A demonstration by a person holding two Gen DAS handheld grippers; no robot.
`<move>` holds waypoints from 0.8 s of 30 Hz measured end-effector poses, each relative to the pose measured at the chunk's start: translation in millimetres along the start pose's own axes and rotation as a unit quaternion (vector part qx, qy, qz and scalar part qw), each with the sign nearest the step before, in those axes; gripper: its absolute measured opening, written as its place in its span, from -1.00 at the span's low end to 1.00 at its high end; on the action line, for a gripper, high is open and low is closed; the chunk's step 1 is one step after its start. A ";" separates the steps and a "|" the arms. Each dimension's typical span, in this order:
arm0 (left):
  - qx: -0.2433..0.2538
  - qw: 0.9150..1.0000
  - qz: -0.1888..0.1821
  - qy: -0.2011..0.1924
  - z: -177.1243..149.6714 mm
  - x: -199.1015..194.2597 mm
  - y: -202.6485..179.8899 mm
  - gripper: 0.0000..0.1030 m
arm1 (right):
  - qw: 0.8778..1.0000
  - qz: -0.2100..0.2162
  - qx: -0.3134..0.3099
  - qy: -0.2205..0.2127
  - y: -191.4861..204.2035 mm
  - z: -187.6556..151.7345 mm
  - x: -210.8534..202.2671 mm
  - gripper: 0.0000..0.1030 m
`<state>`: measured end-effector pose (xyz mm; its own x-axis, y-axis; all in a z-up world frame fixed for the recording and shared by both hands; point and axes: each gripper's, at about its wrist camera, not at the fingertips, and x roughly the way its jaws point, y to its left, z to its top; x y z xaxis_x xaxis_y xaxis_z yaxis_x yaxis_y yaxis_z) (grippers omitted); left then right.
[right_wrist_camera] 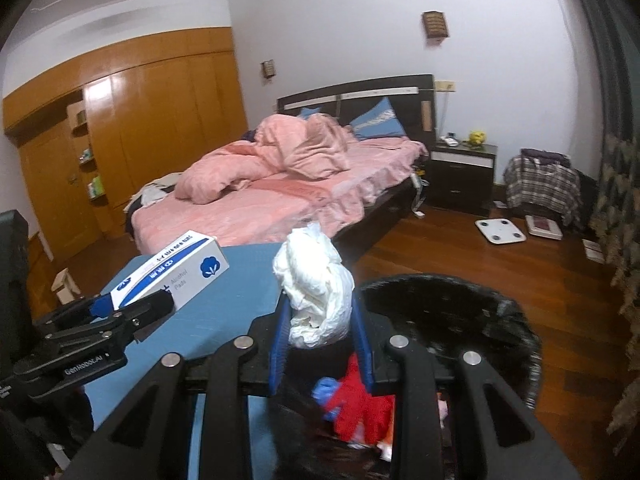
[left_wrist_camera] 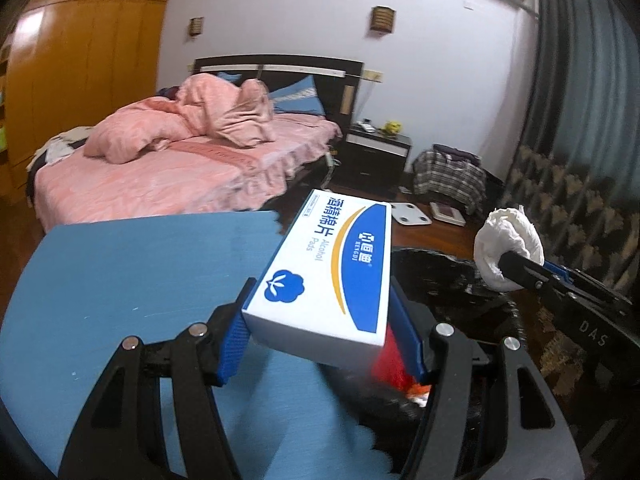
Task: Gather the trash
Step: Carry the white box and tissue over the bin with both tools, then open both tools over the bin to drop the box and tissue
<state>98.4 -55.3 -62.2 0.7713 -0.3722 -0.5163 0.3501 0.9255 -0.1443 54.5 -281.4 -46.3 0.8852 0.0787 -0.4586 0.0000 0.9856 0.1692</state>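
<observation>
The left gripper (left_wrist_camera: pixel 320 316) clamps the box (left_wrist_camera: pixel 328 264), the right gripper (right_wrist_camera: pixel 320 320) pinches the tissue wad (right_wrist_camera: pixel 316 292) (loosely?), which may fall beside the bin (right_wrist_camera: pixel 500 312).

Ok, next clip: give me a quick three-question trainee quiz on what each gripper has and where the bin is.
1. True or false: the left gripper is clamped on the alcohol pads box.
2. What does the right gripper hold? A) a red cloth B) a crumpled white tissue wad C) a bathroom scale
3. Fill in: the black-lined trash bin stands beside the ____ table.

Key
1. True; both blue pads press the box's sides.
2. B, the tissue wad sits between the pads.
3. Blue; the blue table borders the bin, which already contains red and blue items.
</observation>
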 end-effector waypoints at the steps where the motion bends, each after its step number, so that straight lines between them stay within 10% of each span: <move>1: 0.004 1.000 -0.006 0.000 0.5 3.0 -6.1 0.18 | 1.000 -0.004 0.002 0.000 -4.4 -0.3 -1.1 -0.44; 24: 0.052 0.993 -0.079 0.070 -11.0 126.9 -85.3 0.08 | 0.994 -0.090 0.053 0.040 -108.5 -26.6 22.2 -0.44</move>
<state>160.6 -180.6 -124.7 0.6232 -0.4926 -0.6075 0.5198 0.8412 -0.1489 61.8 -382.5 -98.0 0.8264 -0.0807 -0.5572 0.2072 0.9638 0.1678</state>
